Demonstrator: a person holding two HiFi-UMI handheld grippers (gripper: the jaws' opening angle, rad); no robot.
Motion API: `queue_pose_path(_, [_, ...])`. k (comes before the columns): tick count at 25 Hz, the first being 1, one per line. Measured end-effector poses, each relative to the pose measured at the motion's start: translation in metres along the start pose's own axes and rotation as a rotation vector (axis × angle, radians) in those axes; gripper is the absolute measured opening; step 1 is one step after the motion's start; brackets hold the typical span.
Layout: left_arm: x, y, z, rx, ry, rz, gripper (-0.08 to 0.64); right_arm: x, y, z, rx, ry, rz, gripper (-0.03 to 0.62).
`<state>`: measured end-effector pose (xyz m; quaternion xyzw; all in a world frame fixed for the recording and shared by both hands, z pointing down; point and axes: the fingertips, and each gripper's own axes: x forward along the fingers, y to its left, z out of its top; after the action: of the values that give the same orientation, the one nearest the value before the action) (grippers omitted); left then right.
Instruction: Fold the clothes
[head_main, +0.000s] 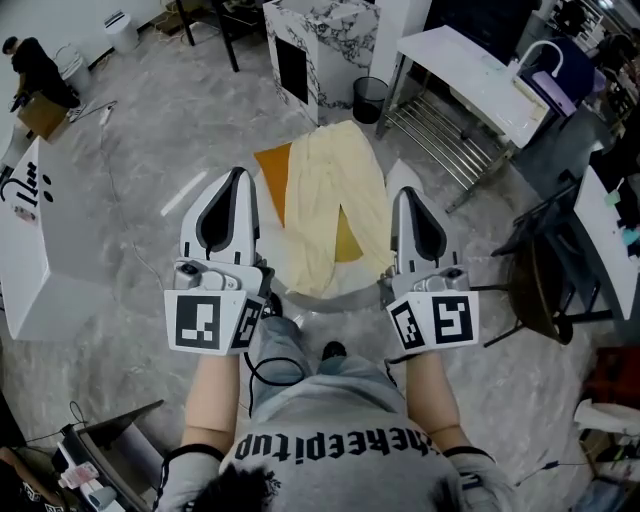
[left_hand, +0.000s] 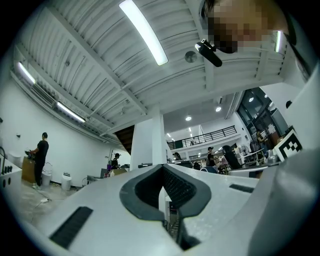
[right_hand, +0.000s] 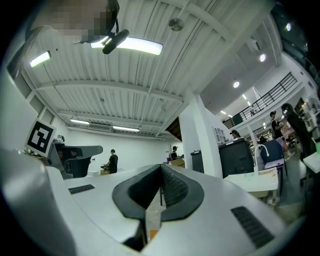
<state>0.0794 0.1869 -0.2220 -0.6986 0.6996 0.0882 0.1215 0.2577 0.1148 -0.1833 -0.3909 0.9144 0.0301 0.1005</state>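
2 grippers up front, and both are empty: the left gripper has its jaws together on nothing, and the right gripper is pinched shut the same way. 1 yellow garment lies flat on the round desk, straight ahead and below, between the 2 grippers. Its long axis runs away from the person, near rim to far rim. Each gripper flanks the near end, with the right looking slightly closer to the fabric's edge. Orange cloth peeks out beneath at 2 spots; I cannot tell whether it's 1 piece. Both jaws need to open before any grab.
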Motion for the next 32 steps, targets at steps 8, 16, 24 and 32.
queue_pose_path(8, [0.066, 0.077, -0.03, -0.021, 0.024, -0.079, 0.003, 0.092, 0.012, -0.023, 0.01, 0.022, -0.077, 0.0])
queue_pose_path(16, [0.121, 0.161, -0.06, -0.047, 0.046, -0.154, 0.003, 0.175, 0.031, -0.048, 0.012, 0.044, -0.166, -0.001])
queue_pose_path(24, [0.167, 0.219, -0.099, -0.07, 0.081, -0.22, 0.003, 0.231, 0.034, -0.084, 0.026, 0.101, -0.268, 0.0])
queue_pose_path(32, [0.198, 0.234, -0.16, -0.111, 0.157, -0.297, 0.003, 0.254, 0.028, -0.134, 0.039, 0.19, -0.34, 0.0])
